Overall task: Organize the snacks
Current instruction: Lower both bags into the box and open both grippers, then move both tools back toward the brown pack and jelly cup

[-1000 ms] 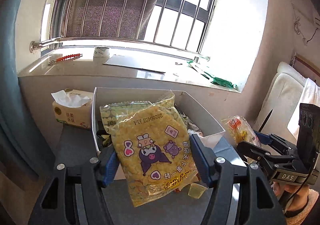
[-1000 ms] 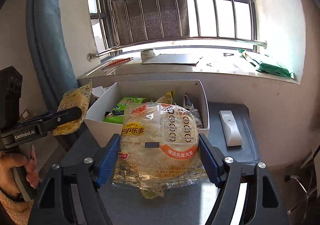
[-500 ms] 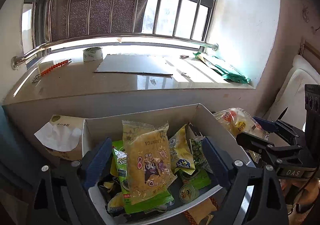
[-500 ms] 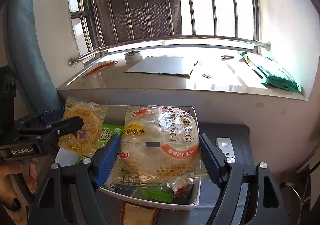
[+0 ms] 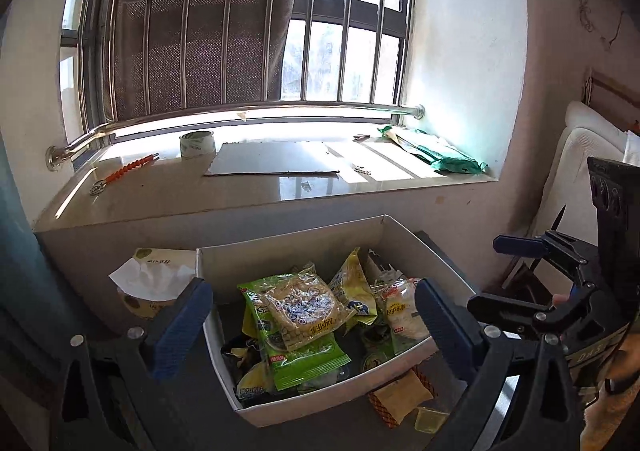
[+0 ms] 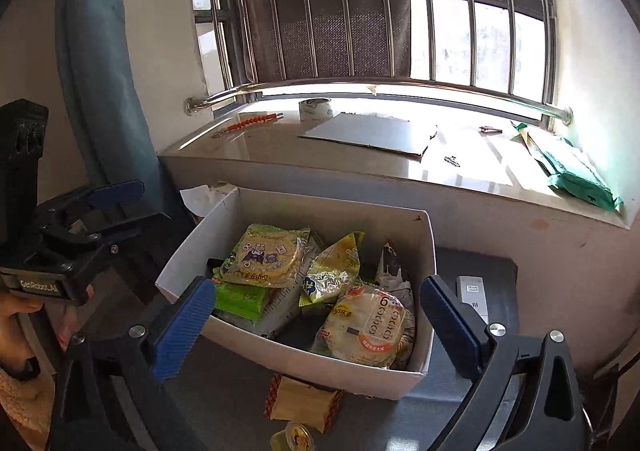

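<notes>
- Yellow cartoon-printed corn snack packet (image 5: 306, 309) and clear round rice-cracker packet (image 6: 366, 325) lie loose inside the white cardboard box (image 6: 348, 369), apparently just dropped in.
- Left tongs (image 5: 314, 325) and right tongs (image 6: 318, 321) have just been opening; both gape wide, nothing between them.
- Green packets fill the box; a wrapped biscuit (image 6: 304, 399) waits on the grey worktop (image 6: 496, 271).

Both wrist cams look fwd and down along their blue-padded fingers, close above the white cardboard snack box (image 5: 288, 247) (image 6: 332, 211), facing the barred window. Left cam sits left of box, right cam right. Shared: box, pale stone windowsill (image 5: 160, 191) (image 6: 280, 143), each other's gripper.
</notes>
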### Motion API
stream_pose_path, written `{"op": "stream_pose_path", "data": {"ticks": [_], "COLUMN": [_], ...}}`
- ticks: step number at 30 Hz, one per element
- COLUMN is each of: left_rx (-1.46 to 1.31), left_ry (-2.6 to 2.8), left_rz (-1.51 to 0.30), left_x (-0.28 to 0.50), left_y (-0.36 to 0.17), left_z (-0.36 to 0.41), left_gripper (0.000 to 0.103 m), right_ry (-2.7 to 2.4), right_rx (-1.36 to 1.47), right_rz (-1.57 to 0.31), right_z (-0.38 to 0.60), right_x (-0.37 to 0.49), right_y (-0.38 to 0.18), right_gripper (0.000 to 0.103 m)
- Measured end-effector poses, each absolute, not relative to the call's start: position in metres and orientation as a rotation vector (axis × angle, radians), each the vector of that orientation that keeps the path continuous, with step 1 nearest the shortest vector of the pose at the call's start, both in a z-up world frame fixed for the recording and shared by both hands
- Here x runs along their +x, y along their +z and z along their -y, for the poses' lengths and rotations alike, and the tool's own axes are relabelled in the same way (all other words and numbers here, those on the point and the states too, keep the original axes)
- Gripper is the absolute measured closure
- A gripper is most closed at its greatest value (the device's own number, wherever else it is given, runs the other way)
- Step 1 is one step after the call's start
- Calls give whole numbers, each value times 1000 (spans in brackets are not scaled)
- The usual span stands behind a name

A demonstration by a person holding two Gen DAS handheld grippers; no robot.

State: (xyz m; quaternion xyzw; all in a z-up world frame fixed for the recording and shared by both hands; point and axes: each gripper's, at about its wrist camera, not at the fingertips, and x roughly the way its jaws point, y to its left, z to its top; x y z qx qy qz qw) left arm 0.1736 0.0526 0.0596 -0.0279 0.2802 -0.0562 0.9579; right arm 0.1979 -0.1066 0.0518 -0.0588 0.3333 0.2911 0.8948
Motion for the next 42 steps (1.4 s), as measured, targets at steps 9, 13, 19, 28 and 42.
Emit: {"op": "stream_pose_path", "data": {"ticks": [9, 13, 19, 28, 42], "left_rx": [-173, -263, -248, -223, -192], "left_ry": [-122, -114, -103, -108, -132], "left_rz": [-402, -396, -472, -502, -504], "left_x": [67, 30, -7, -27, -28], "left_y": [55, 26, 1, -8, -8], "left_z": [-50, -51, -30, -12, -2], "left_gripper": [0, 0, 0, 0, 0], "right_ry": [772, 759, 732, 716, 648], "right_rx": [15, 23, 93, 115, 141], "right_rz": [-625, -601, -600, -616, -646], "right_z": [129, 146, 174, 187, 201], "right_x": [118, 78, 32, -18, -11], "right_y": [52, 41, 21, -6, -15], "right_gripper": [0, 0, 0, 0, 0]}}
